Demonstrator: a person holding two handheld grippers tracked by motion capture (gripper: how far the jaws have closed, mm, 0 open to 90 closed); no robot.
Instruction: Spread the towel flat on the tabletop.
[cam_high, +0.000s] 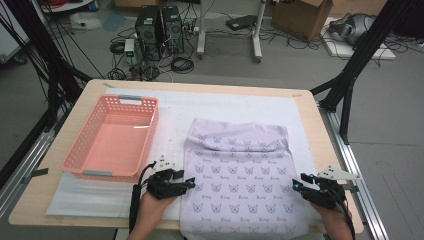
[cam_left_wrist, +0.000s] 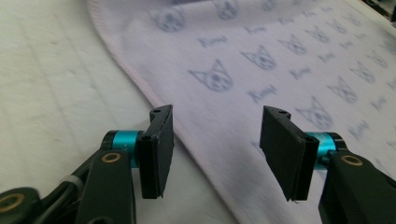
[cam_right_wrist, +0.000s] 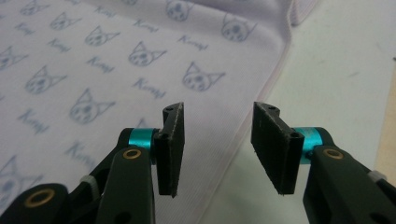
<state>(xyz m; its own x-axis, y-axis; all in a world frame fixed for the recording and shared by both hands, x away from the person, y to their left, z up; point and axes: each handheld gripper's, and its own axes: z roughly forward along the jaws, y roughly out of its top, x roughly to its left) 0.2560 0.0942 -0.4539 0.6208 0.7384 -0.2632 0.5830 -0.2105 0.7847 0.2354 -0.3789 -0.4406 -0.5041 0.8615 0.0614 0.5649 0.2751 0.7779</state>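
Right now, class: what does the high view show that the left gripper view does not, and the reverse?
High view alone: the pink basket, the right tool, the wooden table and the floor clutter beyond it.

Left gripper view alone: the left tool close up, jaws open and straddling the cloth's stitched left edge.

Both: the cat-print cloth lying on the white mat.

Lab, computer towers (cam_high: 159, 31) on floor, tangled cables (cam_high: 182, 64), cardboard box (cam_high: 299, 16)

A grey floor (cam_high: 300, 65) lay beyond the light wooden table (cam_high: 310, 107). Two black computer towers (cam_high: 159, 31) stood at eleven o'clock amid tangled cables, a brown cardboard box (cam_high: 300, 15) at one o'clock.
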